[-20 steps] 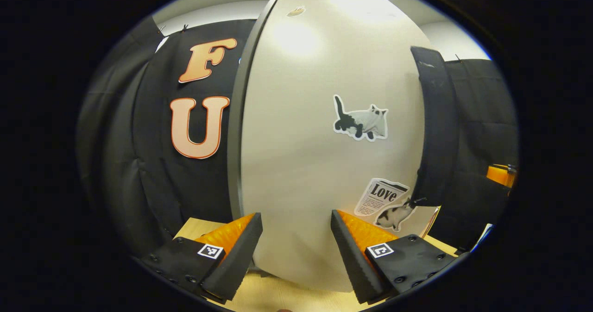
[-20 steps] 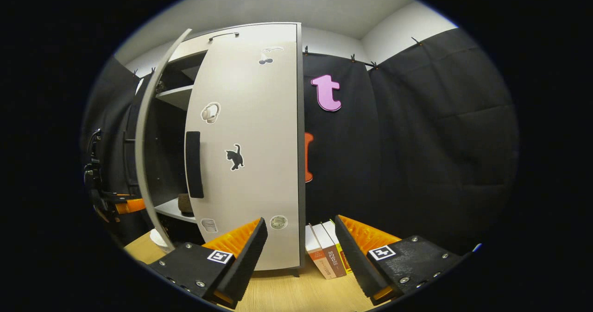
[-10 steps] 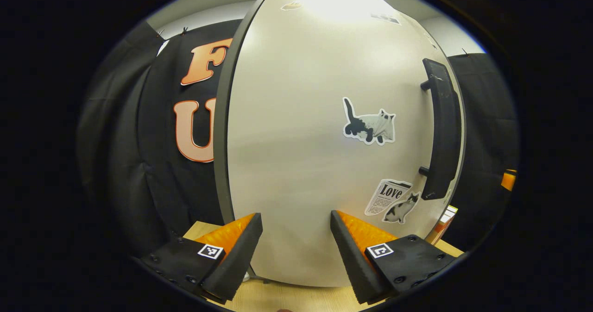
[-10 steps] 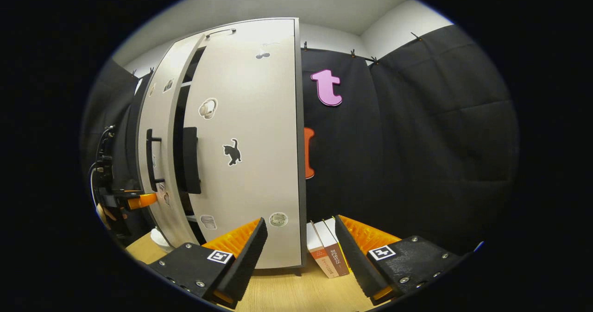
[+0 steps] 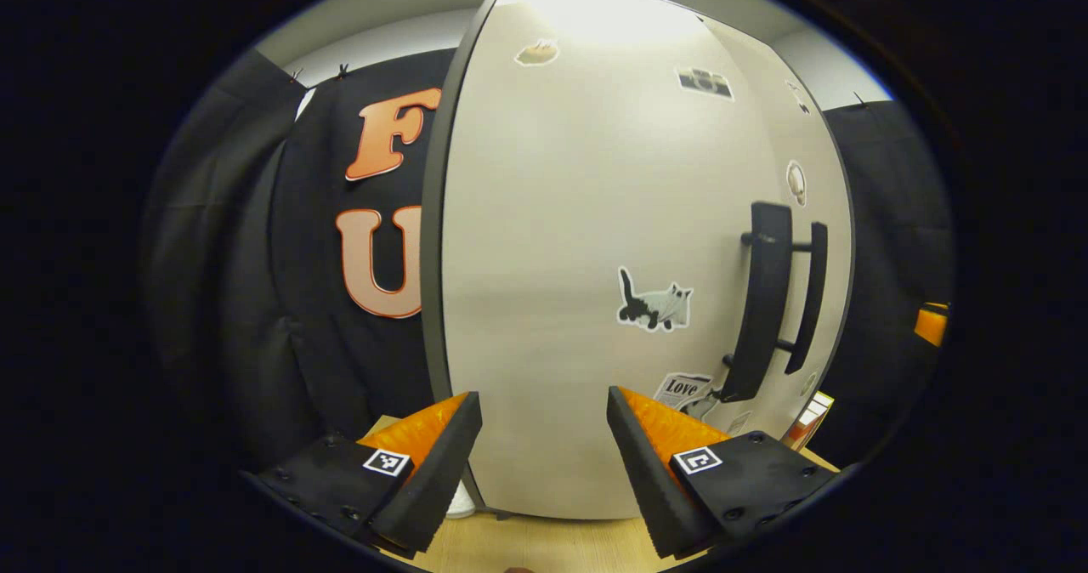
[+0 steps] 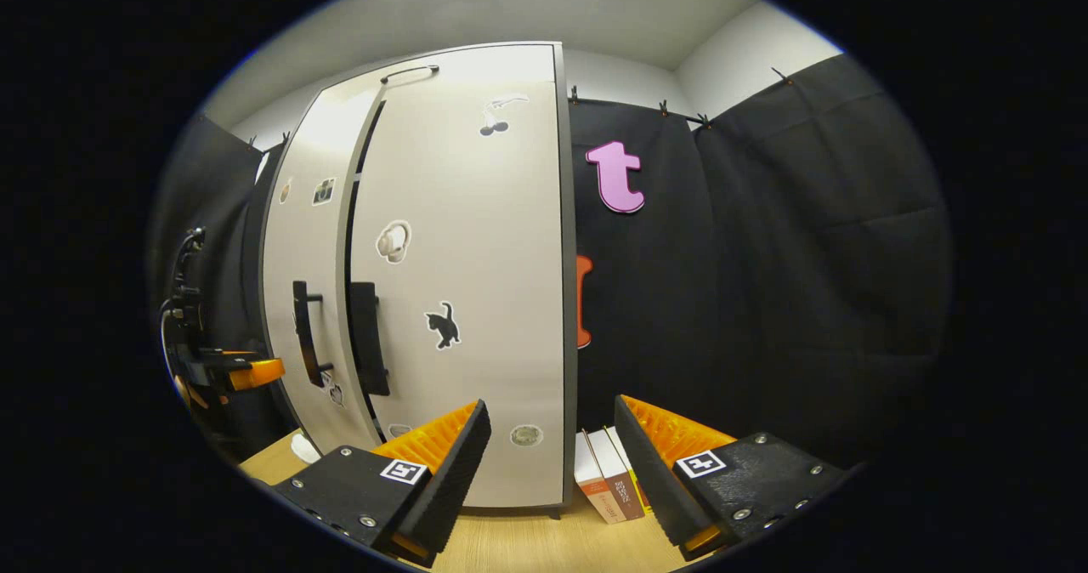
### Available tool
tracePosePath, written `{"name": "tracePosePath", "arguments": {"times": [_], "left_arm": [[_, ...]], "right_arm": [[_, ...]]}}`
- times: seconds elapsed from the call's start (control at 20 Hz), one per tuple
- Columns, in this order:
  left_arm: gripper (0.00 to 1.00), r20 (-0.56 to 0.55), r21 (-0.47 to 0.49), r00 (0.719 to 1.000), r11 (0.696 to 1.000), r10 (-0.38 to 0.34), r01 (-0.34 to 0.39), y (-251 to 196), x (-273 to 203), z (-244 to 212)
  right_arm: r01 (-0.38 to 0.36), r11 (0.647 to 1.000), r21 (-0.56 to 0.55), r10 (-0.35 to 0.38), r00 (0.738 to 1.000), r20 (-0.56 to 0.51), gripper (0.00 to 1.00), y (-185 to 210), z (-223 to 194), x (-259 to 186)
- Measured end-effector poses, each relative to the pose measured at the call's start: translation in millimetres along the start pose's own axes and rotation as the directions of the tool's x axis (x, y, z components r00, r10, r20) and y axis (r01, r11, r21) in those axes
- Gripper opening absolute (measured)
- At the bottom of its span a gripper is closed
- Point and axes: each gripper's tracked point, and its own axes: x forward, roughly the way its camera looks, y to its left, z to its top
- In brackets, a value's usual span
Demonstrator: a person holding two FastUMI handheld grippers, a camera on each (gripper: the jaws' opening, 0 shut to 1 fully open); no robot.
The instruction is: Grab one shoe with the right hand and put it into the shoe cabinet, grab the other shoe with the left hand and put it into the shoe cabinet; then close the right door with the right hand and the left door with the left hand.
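Note:
The pale shoe cabinet [image 5: 552,241] [image 6: 476,241] stands on the wooden table with both doors swung to, a thin dark seam between them. The doors hide what is inside. Two dark bar handles [image 5: 765,301] [image 6: 367,339] sit side by side at the seam. My left gripper [image 5: 544,462] is open, just in front of the left door's face and not touching it; it is also seen as a dark and orange shape beside the cabinet, the left gripper [image 6: 229,373]. My right gripper [image 6: 552,462] is open, low in front of the right door's outer edge.
A few upright books [image 6: 608,488] stand against the cabinet's right side. A small white object [image 6: 302,447] lies on the wooden table [image 6: 518,547] by the cabinet's left foot. Black cloth walls close in on both sides. The stickers on the doors are flat.
The left door has swung from half open to shut against the right door. The left gripper now sits slightly back from the door; the right gripper has hardly moved.

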Motion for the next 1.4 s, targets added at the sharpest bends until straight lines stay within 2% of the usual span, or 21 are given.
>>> {"name": "tracePosePath", "arguments": {"times": [0.2, 0.25, 0.45, 0.6, 0.65, 0.8, 0.9, 0.95, 1.1, 1.15, 1.25, 1.4], "left_arm": [[0.96, 0.079, 0.018, 0.994, 0.997, 0.071, -0.073, 36, -49, 72], [0.96, 0.104, 0.023, 0.990, 0.995, 0.091, -0.094, 52, -73, 80], [0.96, 0.187, 0.050, 0.967, 0.981, 0.175, -0.187, 90, -118, 131], [0.94, 0.204, 0.009, 0.954, 0.974, 0.218, -0.225, 121, -148, 145], [0.96, 0.195, -0.011, 0.953, 0.972, 0.232, -0.234, 131, -155, 145], [0.96, 0.173, -0.064, 0.945, 0.960, 0.278, -0.271, 170, -172, 146], [0.94, 0.173, -0.075, 0.932, 0.948, 0.318, -0.310, 199, -182, 148], [0.96, 0.174, -0.069, 0.928, 0.944, 0.330, -0.323, 210, -184, 149], [0.96, 0.179, -0.056, 0.926, 0.943, 0.333, -0.329, 223, -188, 151], [0.94, 0.181, -0.054, 0.926, 0.944, 0.330, -0.326, 224, -189, 152], [0.96, 0.189, -0.049, 0.930, 0.949, 0.314, -0.311, 222, -189, 152], [0.94, 0.193, -0.042, 0.939, 0.958, 0.285, -0.282, 216, -185, 152]], "right_arm": [[-0.031, 0.999, -0.043, 0.034, 0.998, 0.048, 0.91, 16, 46, -7], [-0.025, 0.998, -0.057, 0.028, 0.998, 0.062, 0.91, 17, 60, -7], [-0.028, 0.995, -0.098, 0.039, 0.993, 0.112, 0.91, 31, 98, -22], [-0.043, 0.994, -0.102, 0.057, 0.989, 0.137, 0.92, 46, 114, -31], [-0.047, 0.994, -0.099, 0.061, 0.989, 0.135, 0.92, 50, 117, -31], [-0.059, 0.994, -0.093, 0.070, 0.989, 0.127, 0.93, 63, 117, -36], [-0.056, 0.994, -0.091, 0.067, 0.990, 0.124, 0.93, 69, 114, -40], [-0.052, 0.995, -0.091, 0.062, 0.991, 0.120, 0.93, 70, 113, -43], [-0.035, 0.995, -0.091, 0.045, 0.993, 0.113, 0.94, 73, 108, -49], [-0.028, 0.996, -0.088, 0.038, 0.993, 0.112, 0.94, 73, 108, -52], [-0.019, 0.997, -0.078, 0.028, 0.993, 0.112, 0.94, 74, 108, -58], [-0.009, 0.997, -0.077, 0.018, 0.993, 0.117, 0.94, 75, 109, -64]]}}
